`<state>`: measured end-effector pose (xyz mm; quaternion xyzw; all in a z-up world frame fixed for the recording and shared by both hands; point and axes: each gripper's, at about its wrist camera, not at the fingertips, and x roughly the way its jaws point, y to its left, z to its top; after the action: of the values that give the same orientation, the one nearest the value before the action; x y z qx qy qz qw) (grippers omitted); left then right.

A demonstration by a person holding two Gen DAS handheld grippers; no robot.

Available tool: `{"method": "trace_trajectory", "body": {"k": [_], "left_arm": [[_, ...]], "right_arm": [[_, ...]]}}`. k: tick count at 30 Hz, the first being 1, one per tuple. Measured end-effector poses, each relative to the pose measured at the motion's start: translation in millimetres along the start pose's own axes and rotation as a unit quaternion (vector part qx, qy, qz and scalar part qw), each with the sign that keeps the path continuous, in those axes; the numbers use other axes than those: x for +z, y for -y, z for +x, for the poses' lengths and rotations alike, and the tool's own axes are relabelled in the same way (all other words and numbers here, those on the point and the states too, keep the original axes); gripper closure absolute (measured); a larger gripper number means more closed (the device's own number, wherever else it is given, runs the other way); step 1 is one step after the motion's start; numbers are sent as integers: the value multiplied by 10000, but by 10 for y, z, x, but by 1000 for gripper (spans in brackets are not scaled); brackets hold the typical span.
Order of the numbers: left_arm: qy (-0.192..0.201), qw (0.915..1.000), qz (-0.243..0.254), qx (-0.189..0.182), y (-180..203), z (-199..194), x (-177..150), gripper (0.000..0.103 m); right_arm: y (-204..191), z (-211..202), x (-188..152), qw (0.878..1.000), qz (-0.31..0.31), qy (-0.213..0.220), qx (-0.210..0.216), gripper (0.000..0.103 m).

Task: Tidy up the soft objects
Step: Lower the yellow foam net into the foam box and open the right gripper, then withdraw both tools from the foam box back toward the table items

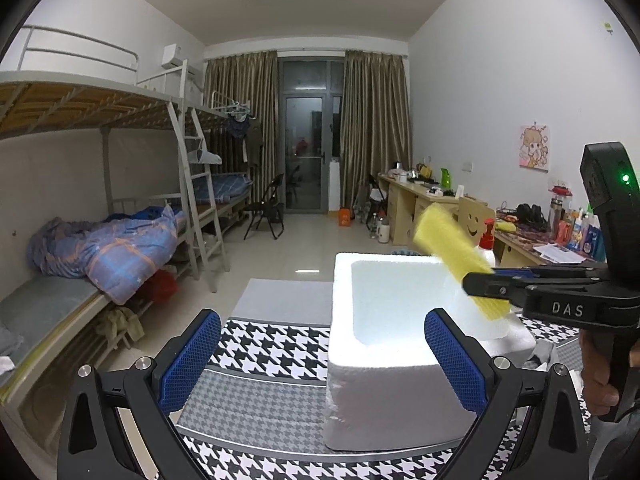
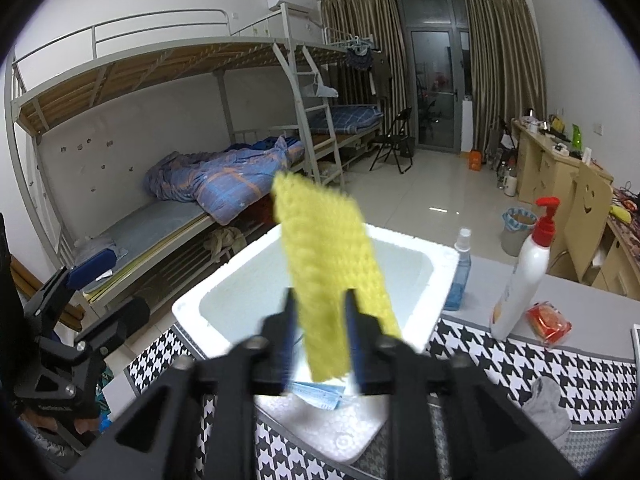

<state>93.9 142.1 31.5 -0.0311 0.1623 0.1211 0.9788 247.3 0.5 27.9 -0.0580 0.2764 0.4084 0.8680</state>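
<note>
Right gripper (image 2: 320, 334) jaws are seen parted on either side of the yellow knitted cloth (image 2: 330, 276), which stands between them; the pads look to have let go of it, though contact on one side cannot be ruled out in the blur. No earlier view is on hand, so only the present gap can be reported. The cloth is held out directly over the white foam box (image 2: 416, 328), presumably so that it drops inside once it is fully freed. From the left wrist view the same cloth is seen slanting up from the right gripper's tip above the box opening. A blue packet (image 2: 318, 394) lies at the near edge of the box.

Left gripper (image 1: 322, 364) is kept wide open and empty, low before the near wall of the box, apparently held ready rather than in use.

The box is set on a houndstooth mat (image 2: 520, 364), well within reach of both tools. Beside it stand a white pump bottle (image 2: 524, 276) and a small blue spray bottle (image 2: 458, 272), with a red packet (image 2: 548, 322) near the bottle's foot. A grey sock (image 2: 546, 404) lies crumpled on the mat to the right, judged to be a further soft item awaiting collection.
</note>
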Motion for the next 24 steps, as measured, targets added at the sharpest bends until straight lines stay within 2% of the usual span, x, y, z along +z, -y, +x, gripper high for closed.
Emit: {"method": "trace_trajectory", "body": {"k": [3,9,24], "left_arm": [[-15,10000,-21,0,-11,8,-3,1],[-25,10000,-39,-10,-14,6,4,1],[89,9999,45,-110,85,-123,19,1]], "right_arm": [[-19,-25,-12,9998,-50,132,-106,36],[26,-119,5,9997,71,222,-76,22],[43,-398,1,9986,36,483,-219,18]]}}
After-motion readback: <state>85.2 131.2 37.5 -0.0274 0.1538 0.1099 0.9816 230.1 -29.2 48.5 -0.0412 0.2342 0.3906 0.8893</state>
